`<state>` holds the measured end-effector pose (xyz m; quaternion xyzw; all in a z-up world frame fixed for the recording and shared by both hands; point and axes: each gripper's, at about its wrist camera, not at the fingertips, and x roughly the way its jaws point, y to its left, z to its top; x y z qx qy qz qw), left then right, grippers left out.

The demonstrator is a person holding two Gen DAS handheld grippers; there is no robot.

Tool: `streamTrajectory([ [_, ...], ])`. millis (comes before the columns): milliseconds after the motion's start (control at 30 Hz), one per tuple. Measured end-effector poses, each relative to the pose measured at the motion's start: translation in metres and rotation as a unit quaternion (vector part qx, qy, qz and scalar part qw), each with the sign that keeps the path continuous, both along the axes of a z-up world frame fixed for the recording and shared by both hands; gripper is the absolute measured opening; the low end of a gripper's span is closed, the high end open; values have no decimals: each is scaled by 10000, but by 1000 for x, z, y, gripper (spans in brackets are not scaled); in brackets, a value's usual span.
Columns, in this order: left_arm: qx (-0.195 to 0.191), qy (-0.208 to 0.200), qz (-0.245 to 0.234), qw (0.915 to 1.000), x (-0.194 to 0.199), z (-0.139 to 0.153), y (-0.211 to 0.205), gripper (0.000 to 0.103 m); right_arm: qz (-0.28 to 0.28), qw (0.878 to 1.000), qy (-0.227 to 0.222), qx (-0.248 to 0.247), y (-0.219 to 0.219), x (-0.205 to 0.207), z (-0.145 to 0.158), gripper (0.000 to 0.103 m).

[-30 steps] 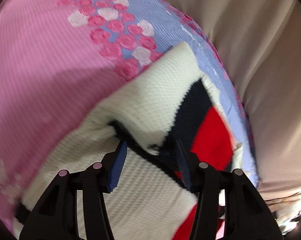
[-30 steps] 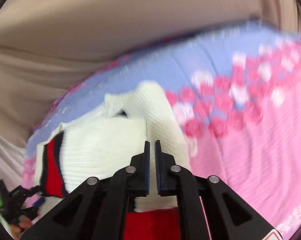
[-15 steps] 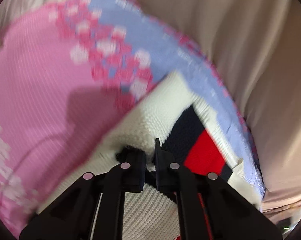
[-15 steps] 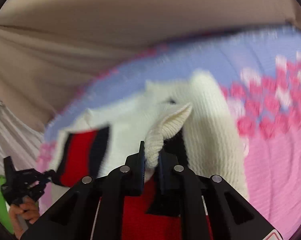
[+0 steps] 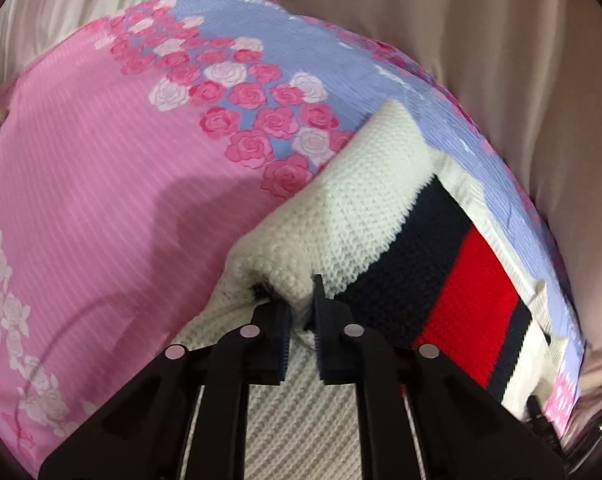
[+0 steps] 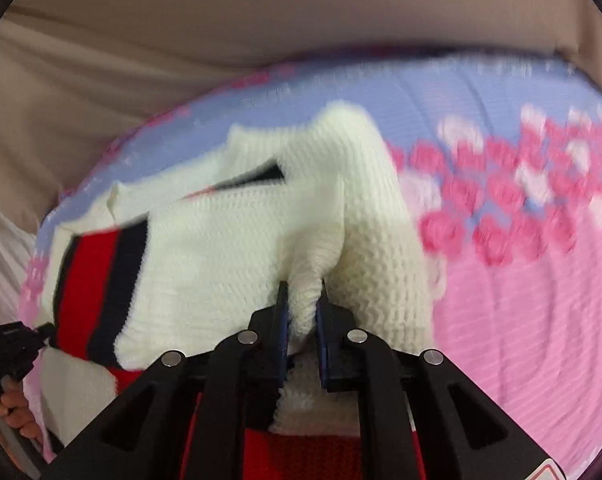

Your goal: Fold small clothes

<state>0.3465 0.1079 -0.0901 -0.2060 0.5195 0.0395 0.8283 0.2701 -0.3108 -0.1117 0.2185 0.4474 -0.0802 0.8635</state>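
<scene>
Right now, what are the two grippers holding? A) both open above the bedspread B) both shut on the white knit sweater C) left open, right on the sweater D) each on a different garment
B: the left gripper and right gripper each pinch a bunched fold of the same white knit sweater.

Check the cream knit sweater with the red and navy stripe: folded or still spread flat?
Partly folded. The cream knit sweater has one layer doubled over another, its edge pinched by the right gripper and left gripper.
</scene>
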Motion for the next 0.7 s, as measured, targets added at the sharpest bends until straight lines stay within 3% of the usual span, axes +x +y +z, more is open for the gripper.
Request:
streamTrajectory([
  [67, -177, -23, -186, 9997, -12, 9, 3, 24, -31, 9999, -129, 99, 3, -12, 19, 16],
  [100, -208, -26, -245, 9995, -20, 12, 6, 33, -32, 9995, -301, 56, 6, -26, 33, 24],
  [133, -237, -36, -344, 9991, -33, 16, 11, 43, -45, 9993, -379, -51, 10, -41, 43, 24],
  [200, -155, -7, -515, 9986, -57, 19, 19, 52, -15, 9995, -316, -81, 18, -83, 52, 32],
  [367, 339, 429, -798, 9953, -150, 9, 58, 59, 124, 9982, 536, 239, 25, -218, 20, 36],
  [500, 104, 987, -742, 9923, -215, -8, 86, 60, 315, 9889, 1270, 698, 45, -319, -12, 37],
  [567, 81, 1010, -789, 9917, -238, -6, 86, 64, 319, 9845, 1400, 1006, 55, -341, -22, 41],
  [600, -19, 1046, -796, 9913, -244, -7, 84, 66, 317, 9856, 1271, 1071, 61, -350, -21, 47],
  [700, -269, 939, -784, 9921, -253, -8, 75, 73, 613, 9876, 1043, 1003, 79, -342, -20, 55],
])
